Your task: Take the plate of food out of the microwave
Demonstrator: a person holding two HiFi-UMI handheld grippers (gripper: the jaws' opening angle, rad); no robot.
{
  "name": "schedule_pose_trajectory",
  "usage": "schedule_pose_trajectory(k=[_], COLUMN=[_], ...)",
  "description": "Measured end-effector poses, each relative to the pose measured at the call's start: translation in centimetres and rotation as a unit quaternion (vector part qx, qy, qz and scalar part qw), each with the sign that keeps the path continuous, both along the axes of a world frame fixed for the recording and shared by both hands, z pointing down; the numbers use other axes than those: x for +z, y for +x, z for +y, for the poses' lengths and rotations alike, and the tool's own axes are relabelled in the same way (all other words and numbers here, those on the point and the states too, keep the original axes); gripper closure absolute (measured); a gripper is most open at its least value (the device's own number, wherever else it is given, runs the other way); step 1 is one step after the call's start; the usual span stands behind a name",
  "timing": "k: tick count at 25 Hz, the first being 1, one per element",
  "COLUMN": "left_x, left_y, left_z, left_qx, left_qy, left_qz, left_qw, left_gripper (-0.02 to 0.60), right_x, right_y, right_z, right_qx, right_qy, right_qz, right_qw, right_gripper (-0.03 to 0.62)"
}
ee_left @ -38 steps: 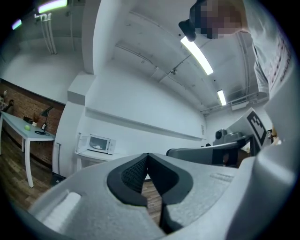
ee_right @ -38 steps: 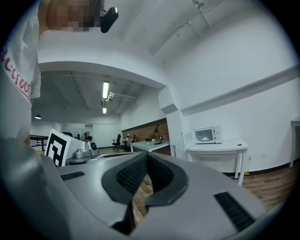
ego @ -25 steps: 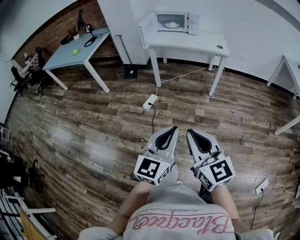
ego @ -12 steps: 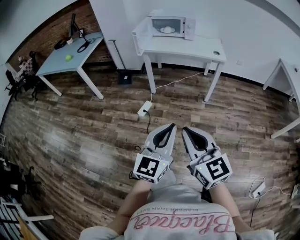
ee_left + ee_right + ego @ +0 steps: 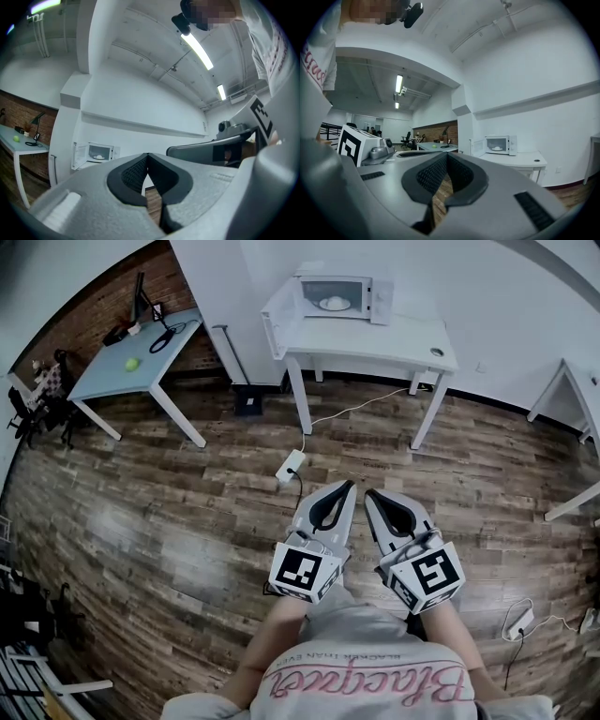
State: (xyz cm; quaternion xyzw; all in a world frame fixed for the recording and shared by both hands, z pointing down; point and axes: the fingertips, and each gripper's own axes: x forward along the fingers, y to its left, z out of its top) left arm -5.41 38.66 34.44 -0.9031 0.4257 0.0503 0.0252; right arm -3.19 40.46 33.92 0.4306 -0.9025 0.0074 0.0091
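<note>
A white microwave (image 5: 339, 296) stands on the far left end of a white table (image 5: 394, 341), its door (image 5: 279, 309) swung open to the left. Inside sits a plate of pale food (image 5: 334, 304), also small in the left gripper view (image 5: 99, 156) and the right gripper view (image 5: 497, 148). My left gripper (image 5: 348, 486) and right gripper (image 5: 371, 495) are held side by side over the wooden floor, well short of the table, pointing toward it. Both are shut with nothing between the jaws.
A power strip (image 5: 291, 465) with its cable lies on the floor between me and the table. A light blue desk (image 5: 112, 376) with a green ball (image 5: 131, 364) stands at the left. Another white table (image 5: 574, 381) is at the right, and a second power strip (image 5: 518, 620) near my right side.
Both grippers have been carried forward together toward the microwave table. They stay shut and side by side.
</note>
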Motion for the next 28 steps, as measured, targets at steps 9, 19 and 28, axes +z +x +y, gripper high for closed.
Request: schedule_pose_trajectory(k=[9, 19, 28], left_x=[-0.6, -1.1, -0.5], left_y=[-0.4, -2.3, -2.9], left_z=[-3.8, -7.5, -9.4], left_qx=[0.026, 0.043, 0.046], left_qy=[0.033, 0.03, 0.014], left_qz=[-0.039, -0.023, -0.014], left_qw=[0.9984, 0.9984, 0.9987], left_gripper=[0.577, 0.577, 0.577], right_x=[-0.7, -1.3, -1.1], right_y=[-1.3, -2.7, -3.9], right_z=[-4.7, -8.3, -9.8], right_qx=[0.018, 0.033, 0.021], right_qy=[-0.001, 0.011, 0.01], right_qz=[-0.008, -0.011, -0.001], right_qw=[1.0, 0.999, 1.0], right_gripper=[0.582, 0.582, 0.582])
